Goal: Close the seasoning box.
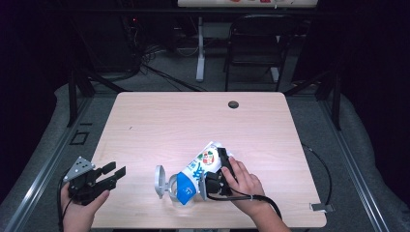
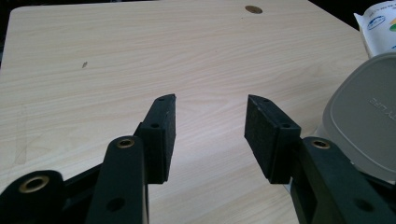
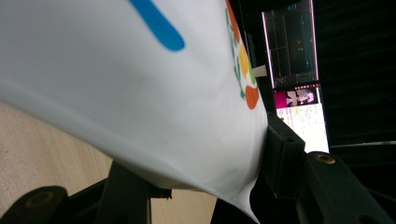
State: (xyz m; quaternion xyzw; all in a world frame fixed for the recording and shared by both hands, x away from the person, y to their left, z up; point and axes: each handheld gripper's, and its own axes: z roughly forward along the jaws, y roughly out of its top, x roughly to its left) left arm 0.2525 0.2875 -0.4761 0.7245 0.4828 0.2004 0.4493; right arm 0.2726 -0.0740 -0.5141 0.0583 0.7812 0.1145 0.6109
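On a pale wooden table (image 1: 159,121) in a dark room, right gripper (image 1: 217,176) clamped on the tilted snack bag (image 1: 197,171), mouth tipped toward the lidded container (image 1: 164,183) for pouring; left gripper (image 1: 109,175) apart, empty, waiting aside.

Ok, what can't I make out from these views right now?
- Container, high view: the bag covers its mouth, so contents are hidden.
- Lid, left gripper view: cut off by the right edge.
- Bag print, right gripper view: too close to read.
- Right gripper, high view: hand covers it.
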